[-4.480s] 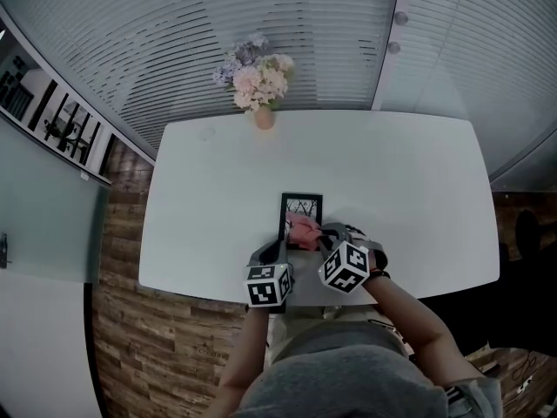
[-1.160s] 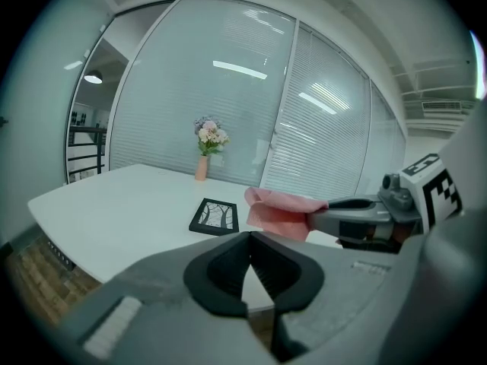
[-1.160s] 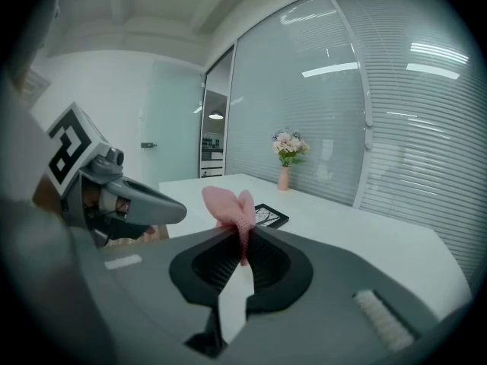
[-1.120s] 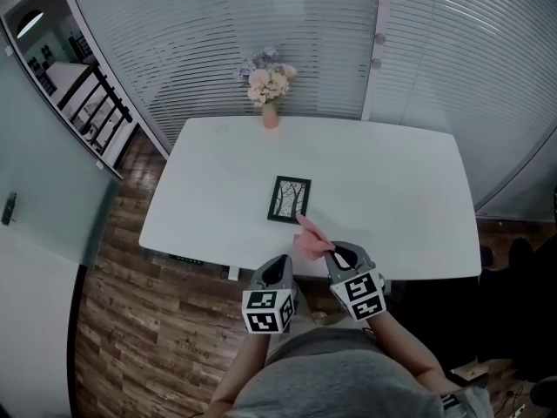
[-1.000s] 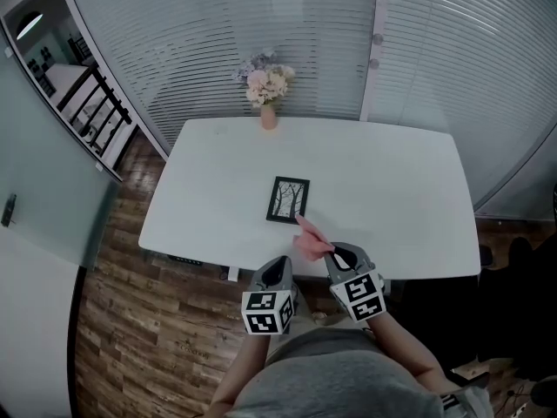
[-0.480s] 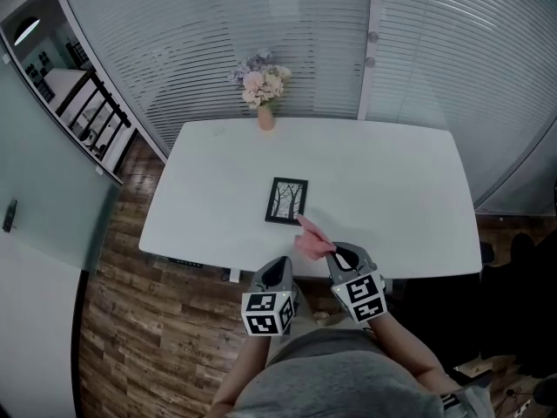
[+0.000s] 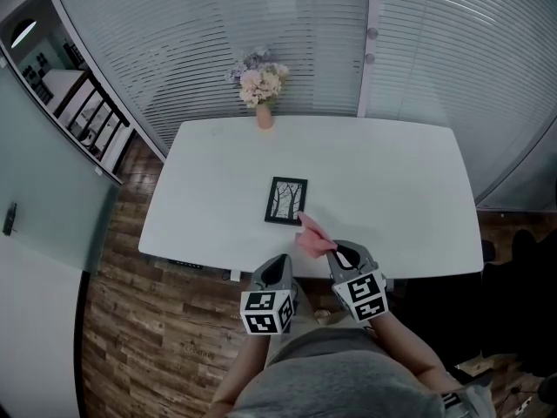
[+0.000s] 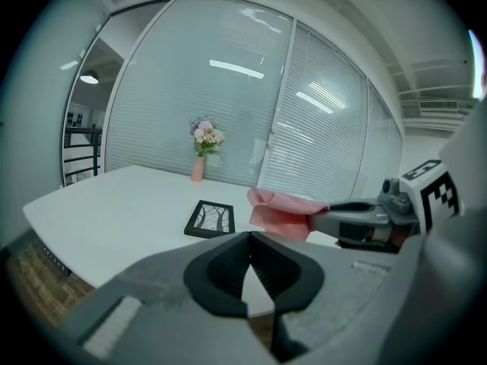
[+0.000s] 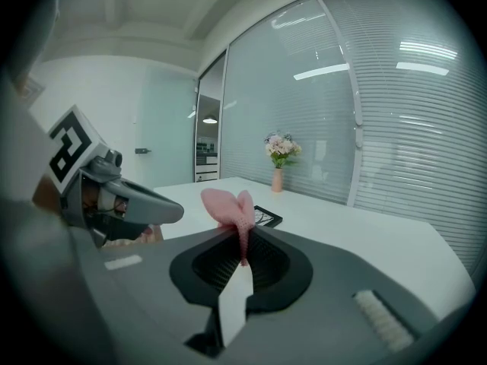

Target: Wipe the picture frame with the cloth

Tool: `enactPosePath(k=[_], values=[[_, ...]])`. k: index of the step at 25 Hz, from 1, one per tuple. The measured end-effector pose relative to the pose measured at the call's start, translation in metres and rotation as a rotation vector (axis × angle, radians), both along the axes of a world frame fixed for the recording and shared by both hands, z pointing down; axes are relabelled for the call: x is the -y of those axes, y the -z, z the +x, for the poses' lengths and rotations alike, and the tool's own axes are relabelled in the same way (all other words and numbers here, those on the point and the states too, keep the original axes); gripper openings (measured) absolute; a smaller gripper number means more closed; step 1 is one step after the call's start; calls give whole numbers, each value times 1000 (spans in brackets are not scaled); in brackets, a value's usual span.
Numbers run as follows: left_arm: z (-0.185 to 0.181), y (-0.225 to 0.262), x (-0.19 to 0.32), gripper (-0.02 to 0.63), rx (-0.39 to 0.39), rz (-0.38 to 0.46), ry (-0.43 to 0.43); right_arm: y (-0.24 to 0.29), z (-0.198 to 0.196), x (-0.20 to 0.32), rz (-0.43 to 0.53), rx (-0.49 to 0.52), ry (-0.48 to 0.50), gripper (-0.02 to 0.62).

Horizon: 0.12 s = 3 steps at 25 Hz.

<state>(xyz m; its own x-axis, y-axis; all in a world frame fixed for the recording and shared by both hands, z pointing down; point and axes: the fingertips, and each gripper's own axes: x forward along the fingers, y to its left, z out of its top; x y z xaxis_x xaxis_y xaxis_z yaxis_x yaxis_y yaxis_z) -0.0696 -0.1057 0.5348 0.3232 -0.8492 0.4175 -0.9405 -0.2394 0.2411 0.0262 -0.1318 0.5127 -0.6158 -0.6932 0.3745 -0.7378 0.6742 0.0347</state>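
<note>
A black picture frame with a tree print lies flat on the white table, near the middle of its front half; it also shows as the frame and the frame. A pink cloth hangs over the table's front edge, pinched in my right gripper, which is shut on it. The cloth rises from the closed jaws. My left gripper is below the table edge, shut and empty, left of the cloth.
A vase of pink flowers stands at the table's far edge. Glass walls with blinds run behind it. Wooden floor lies to my left below the table.
Since 4.5 s ago both grippers pulled back from the frame toward me, the right one carrying the cloth off it. Over the last second they stay almost still.
</note>
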Motion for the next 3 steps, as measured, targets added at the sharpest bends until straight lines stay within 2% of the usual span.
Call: enactPosePath(k=[3], values=[[1,1,3,2,1,1,-4,1,0,3,3,3,0,14]])
